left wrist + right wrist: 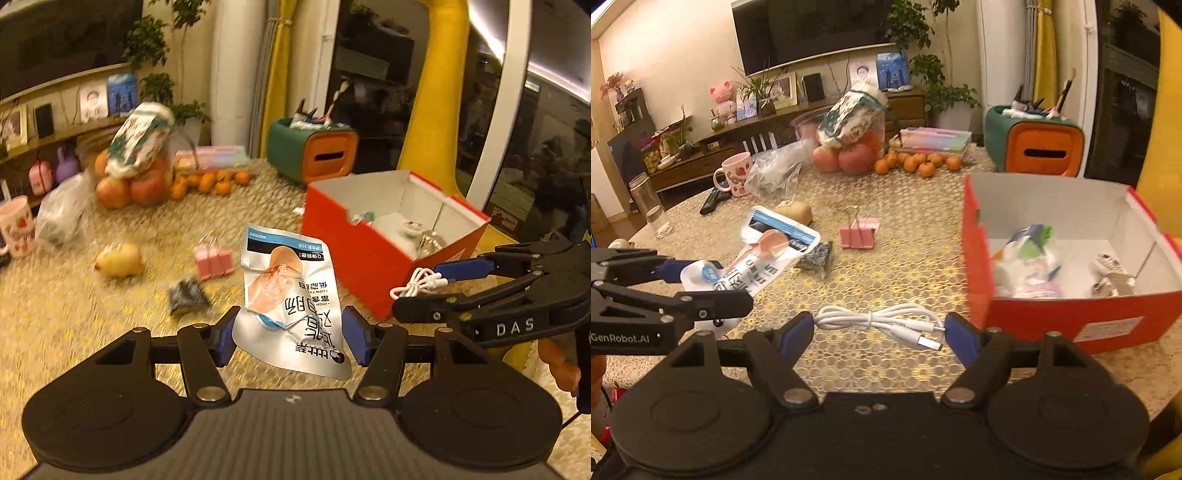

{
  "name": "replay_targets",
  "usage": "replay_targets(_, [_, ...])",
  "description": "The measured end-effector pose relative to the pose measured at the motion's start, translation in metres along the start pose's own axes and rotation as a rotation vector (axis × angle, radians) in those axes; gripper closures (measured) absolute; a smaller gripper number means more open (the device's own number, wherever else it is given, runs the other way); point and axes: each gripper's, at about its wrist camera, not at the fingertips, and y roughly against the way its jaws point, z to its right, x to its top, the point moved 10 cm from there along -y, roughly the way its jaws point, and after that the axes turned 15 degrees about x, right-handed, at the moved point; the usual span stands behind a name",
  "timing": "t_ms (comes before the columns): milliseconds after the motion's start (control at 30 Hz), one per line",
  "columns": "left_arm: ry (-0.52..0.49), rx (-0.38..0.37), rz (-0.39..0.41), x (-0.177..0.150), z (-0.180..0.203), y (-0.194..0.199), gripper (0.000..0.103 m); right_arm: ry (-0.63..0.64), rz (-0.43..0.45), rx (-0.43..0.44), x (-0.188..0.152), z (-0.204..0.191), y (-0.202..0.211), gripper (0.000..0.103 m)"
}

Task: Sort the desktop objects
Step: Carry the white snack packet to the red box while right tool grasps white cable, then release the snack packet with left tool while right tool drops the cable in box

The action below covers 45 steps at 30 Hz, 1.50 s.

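A silver snack packet [288, 295] lies between the open fingers of my left gripper [288, 334]; the fingers stand on either side of it and whether they touch it is unclear. It also shows in the right wrist view [753, 262]. A coiled white USB cable [882, 321] lies on the table between the open fingers of my right gripper [879, 332]; it also shows in the left wrist view [417, 282]. The red box [1071, 317] with white inside holds several wrappers. A pink binder clip [858, 236] and a small dark packet [816, 256] lie on the table.
A patterned cloth covers the table [886, 280]. At the back stand apples and tangerines [916, 162], a pink mug [735, 173], a clear plastic bag [775, 170], a green-orange holder [1034, 147], a remote [714, 199]. A yellowish toy [118, 260] lies left.
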Motion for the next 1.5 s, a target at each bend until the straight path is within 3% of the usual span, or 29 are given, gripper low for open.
replay_targets(467, [-0.120,-0.055,0.086,0.054,0.091,-0.005,0.046,-0.025,0.096,-0.101,0.012,0.069,0.059,0.026])
replay_targets(800, [-0.161,-0.086,0.065,0.079,0.141,-0.034,0.045,-0.037,0.130,-0.171,0.025,0.129,0.077,0.026])
replay_targets(1100, [-0.211,-0.069,0.016,0.089,0.169,-0.083,0.048,-0.042,0.119,-0.235,0.033,0.179,0.068,0.026])
replay_targets(1200, [-0.224,-0.069,-0.032,0.088,0.176,-0.108,0.049,-0.035,0.101,-0.252,0.034,0.191,0.059,0.026])
replay_targets(1367, [-0.179,-0.050,-0.099,0.081,0.171,-0.141,0.049,-0.044,0.032,-0.228,0.037,0.211,0.031,0.026])
replay_targets(1500, [-0.203,-0.051,-0.095,0.075,0.171,-0.146,0.049,-0.037,-0.025,-0.231,0.036,0.224,0.007,0.026])
